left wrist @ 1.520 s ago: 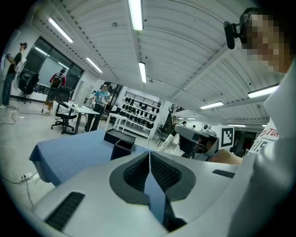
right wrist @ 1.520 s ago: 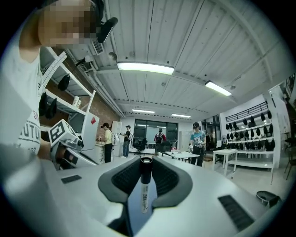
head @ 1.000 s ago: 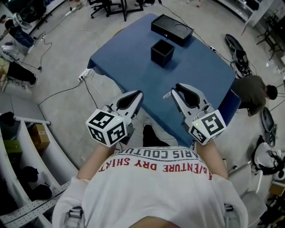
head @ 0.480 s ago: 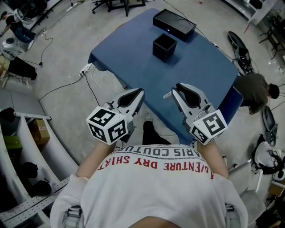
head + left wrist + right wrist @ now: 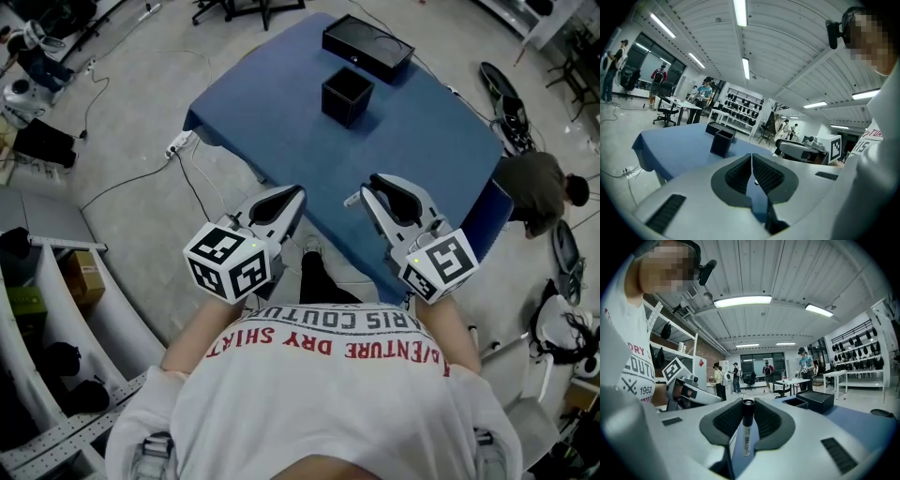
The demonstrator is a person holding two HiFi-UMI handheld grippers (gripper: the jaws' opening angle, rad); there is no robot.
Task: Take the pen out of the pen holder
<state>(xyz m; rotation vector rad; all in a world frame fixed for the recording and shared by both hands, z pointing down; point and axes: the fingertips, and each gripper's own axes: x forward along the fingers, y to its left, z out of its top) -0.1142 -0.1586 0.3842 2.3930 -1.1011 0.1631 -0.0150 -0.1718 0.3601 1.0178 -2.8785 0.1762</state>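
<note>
Left tongs [image 5: 291, 199] pressed together on nothing, right tongs [image 5: 373, 199] clamped; both hang at the table's [image 5: 375, 150] near corner, close to the body. Black box [image 5: 367, 47] and pen holder [image 5: 346, 97] stand toward the far corner, well apart from both tongs. Pen [image 5: 746, 427] sits pinched in the right tongs, lying along the jaws, already out of the holder and probably held back to stay clear.

Quick tally: two claws, the left claw [image 5: 292, 199] and the right claw [image 5: 364, 195], plus two marker cubes [image 5: 230, 267], one per claw. Just one of everything else: one pen [image 5: 746, 427], one square black pen holder [image 5: 346, 97], one flat black box [image 5: 367, 49], one blue table [image 5: 281, 131].
</note>
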